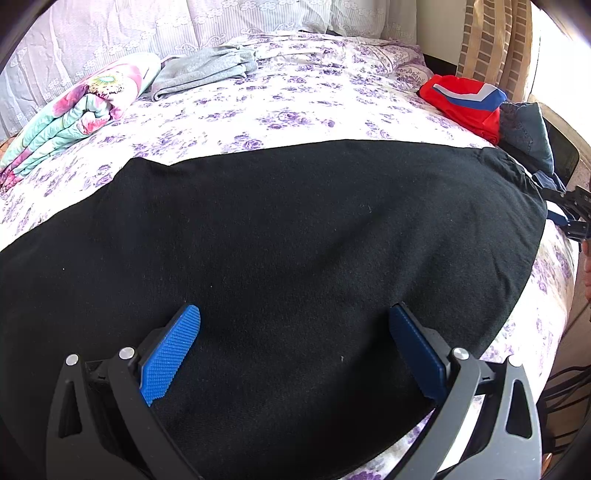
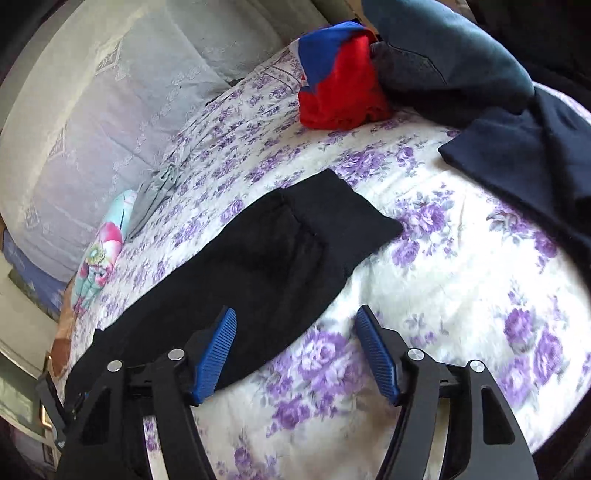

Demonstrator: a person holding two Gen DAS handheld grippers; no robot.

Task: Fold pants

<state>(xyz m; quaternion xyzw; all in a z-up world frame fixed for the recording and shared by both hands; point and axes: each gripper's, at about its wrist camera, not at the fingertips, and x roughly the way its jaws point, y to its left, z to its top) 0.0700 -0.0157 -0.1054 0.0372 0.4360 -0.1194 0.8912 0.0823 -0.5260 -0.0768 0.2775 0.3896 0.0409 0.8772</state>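
Note:
Black pants [image 1: 280,251] lie flat across the flowered bed sheet [image 1: 295,107]. In the left wrist view they fill the middle of the frame. My left gripper [image 1: 295,314] is open just above the pants, blue pads wide apart and empty. In the right wrist view the pants [image 2: 280,254] run from lower left to a waistband end near the centre. My right gripper [image 2: 295,317] is open and empty, over the pants' near edge and the sheet [image 2: 443,295]. The right gripper also shows at the far right edge of the left wrist view [image 1: 574,214].
A red and blue garment [image 1: 465,99] and blue jeans [image 1: 528,129] lie at the bed's far right. A grey garment [image 1: 207,70] and a folded floral blanket [image 1: 74,110] lie far left. A dark navy cloth [image 2: 517,158] lies to the right. Pillows [image 1: 258,18] stand behind.

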